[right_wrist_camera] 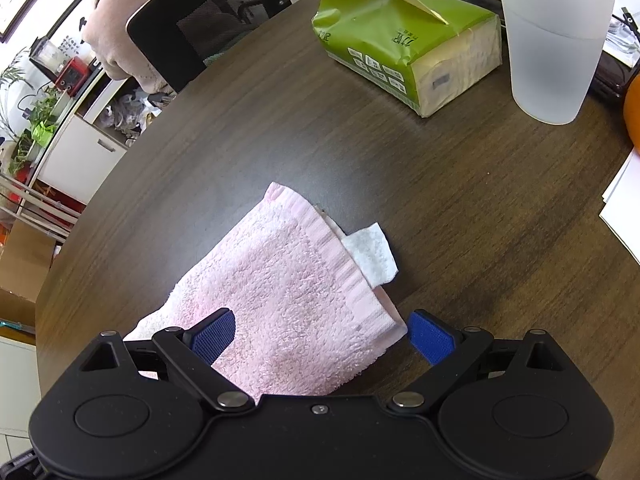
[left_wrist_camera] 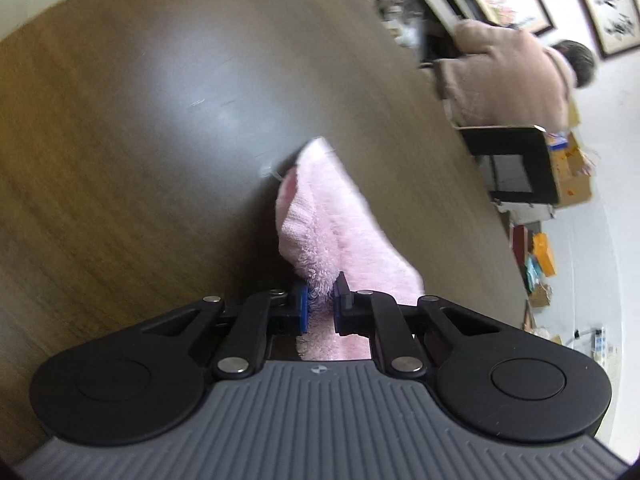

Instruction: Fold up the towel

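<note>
2 grippers on the pink towel (right_wrist_camera: 288, 304): your left gripper (left_wrist_camera: 320, 304) pinches its near edge, right gripper (right_wrist_camera: 320, 336) gapes empty astride it, so next carry that edge across.

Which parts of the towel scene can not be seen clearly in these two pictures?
- Left wrist view: near end of the fluffy pink towel, hidden behind the left tongs pinching it.
- Right wrist view: towel's near edge, covered by the open right tongs.
- Small white label: print too small.
</note>
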A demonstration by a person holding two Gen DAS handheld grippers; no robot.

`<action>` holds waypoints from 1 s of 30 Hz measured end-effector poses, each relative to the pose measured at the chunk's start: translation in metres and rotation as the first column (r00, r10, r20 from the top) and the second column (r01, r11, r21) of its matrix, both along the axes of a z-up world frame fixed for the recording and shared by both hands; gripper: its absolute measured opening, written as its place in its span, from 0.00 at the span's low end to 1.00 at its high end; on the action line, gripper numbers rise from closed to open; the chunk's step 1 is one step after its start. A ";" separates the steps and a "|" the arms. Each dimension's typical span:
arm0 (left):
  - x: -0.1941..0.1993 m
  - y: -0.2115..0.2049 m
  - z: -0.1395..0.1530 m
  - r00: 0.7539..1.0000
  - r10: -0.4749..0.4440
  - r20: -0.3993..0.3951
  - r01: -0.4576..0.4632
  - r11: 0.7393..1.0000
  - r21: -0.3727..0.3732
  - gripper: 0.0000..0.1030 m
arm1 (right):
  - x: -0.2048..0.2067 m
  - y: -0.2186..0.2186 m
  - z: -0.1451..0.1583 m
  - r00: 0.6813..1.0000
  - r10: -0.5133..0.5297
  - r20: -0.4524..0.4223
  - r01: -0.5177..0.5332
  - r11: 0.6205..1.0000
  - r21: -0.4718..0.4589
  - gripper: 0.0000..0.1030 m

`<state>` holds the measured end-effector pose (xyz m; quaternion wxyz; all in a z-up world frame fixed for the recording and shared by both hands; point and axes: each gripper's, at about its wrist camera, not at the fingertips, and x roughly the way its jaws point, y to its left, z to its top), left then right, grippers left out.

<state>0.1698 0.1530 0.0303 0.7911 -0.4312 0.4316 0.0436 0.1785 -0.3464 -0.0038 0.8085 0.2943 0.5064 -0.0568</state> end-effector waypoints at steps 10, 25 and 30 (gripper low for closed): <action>0.026 -0.039 0.039 0.989 -0.127 0.079 0.119 0.988 0.101 0.10 | -0.004 -0.003 0.002 0.999 0.034 -0.002 -0.034 0.999 0.007 0.92; -0.021 0.015 0.003 0.996 0.076 -0.047 -0.068 0.986 0.151 0.20 | -0.004 0.028 0.001 0.995 0.096 -0.017 -0.098 0.969 -0.226 0.91; -0.034 0.030 -0.002 0.994 0.098 -0.051 -0.090 0.987 0.132 0.22 | -0.004 0.036 0.001 0.994 0.111 -0.011 -0.110 0.963 -0.248 0.90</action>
